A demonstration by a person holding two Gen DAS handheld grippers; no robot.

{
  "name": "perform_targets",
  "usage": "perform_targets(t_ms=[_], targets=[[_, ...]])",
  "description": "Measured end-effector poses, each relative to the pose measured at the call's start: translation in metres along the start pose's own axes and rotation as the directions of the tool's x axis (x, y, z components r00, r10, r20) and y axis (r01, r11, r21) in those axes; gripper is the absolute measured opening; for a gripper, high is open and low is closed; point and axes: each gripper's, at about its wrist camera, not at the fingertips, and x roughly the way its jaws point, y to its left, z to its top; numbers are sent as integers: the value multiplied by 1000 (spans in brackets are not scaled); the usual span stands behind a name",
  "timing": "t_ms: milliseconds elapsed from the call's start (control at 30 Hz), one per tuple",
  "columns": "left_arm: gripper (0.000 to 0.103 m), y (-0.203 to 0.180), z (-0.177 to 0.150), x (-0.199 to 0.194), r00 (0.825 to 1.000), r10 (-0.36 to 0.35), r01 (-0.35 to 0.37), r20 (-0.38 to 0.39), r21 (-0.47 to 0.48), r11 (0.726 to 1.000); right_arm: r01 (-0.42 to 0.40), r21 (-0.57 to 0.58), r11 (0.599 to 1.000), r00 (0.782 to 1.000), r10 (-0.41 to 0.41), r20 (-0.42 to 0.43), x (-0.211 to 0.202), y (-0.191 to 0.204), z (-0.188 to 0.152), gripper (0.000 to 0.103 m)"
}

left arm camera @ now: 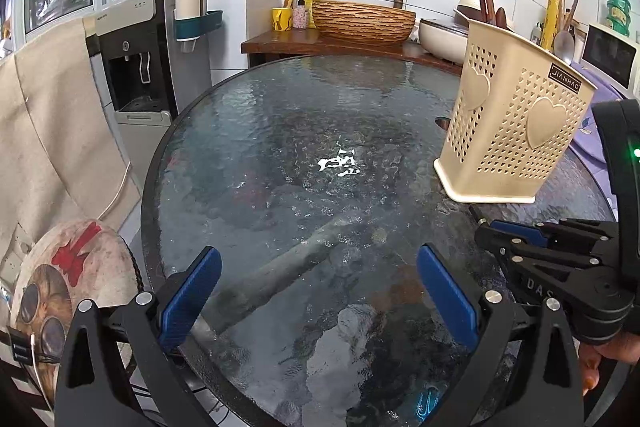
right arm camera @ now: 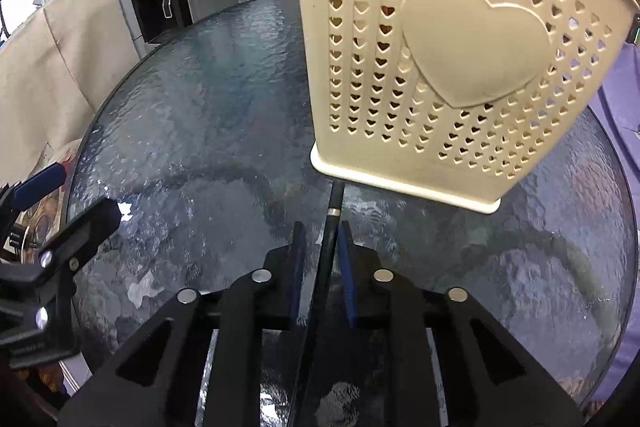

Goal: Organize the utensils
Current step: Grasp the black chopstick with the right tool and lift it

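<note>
**Clerk:** Item one, container: a cream utensil holder [right arm camera: 452, 63], perforated with small hearts, two raised hearts on its faces, a dark label near the rim. It stands upright on the round glass table [left arm camera: 280, 131], toward the table's right side as your left camera sees it.

**Checker:** Contents?

**Clerk:** Cannot tell. Neither camera looks over the rim, and through the holes you see only the far wall's perforations.

**Checker:** Item two?

**Clerk:** One black chopstick [right arm camera: 329, 239] with a silver band near its far end. It runs forward between your right gripper's [right arm camera: 322, 241] blue pads, and its tip reaches the foot of the holder.

**Checker:** The grip?

**Clerk:** Your right jaws are drawn nearly together. The right-hand pad lies against the stick; a narrow gap shows between the stick and the left-hand pad [right arm camera: 298, 267]. So the stick is between them, not yet pinched from both sides.

**Checker:** And your other hand?

**Clerk:** Your left gripper [left arm camera: 318, 281] is spread wide over the near edge of the table, with nothing between its pads.

**Checker:** Other containers in view?

**Clerk:** On the wooden counter behind: a woven basket bowl [left arm camera: 362, 21], contents hidden; a yellow cup [left arm camera: 282, 19] beside it; a white pot [left arm camera: 442, 41] to its right. A water dispenser [left arm camera: 136, 55] with a blue bottle on top stands at the left.
</note>
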Motion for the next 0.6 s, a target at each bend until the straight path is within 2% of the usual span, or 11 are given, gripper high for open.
perform_targets(t_ms=[133, 200, 433, 600], targets=[[96, 0, -1, 0, 1000, -4, 4, -3, 0, 1000, 6, -22, 1000, 1000, -6, 0, 3, 8, 6, 10], [96, 0, -1, -1, 1000, -5, 5, -3, -1, 1000, 10, -32, 999, 1000, -10, 5, 3, 10, 5, 10], [96, -3, -2, -3, 1000, -10, 10, -1, 1, 1000, -95, 21, 995, 995, 95, 24, -4, -3, 0, 8], [96, -9, -2, -2, 1000, -17, 17, -4, 10, 1000, -145, 41, 989, 986, 141, 91, -27, -16, -4, 8]])
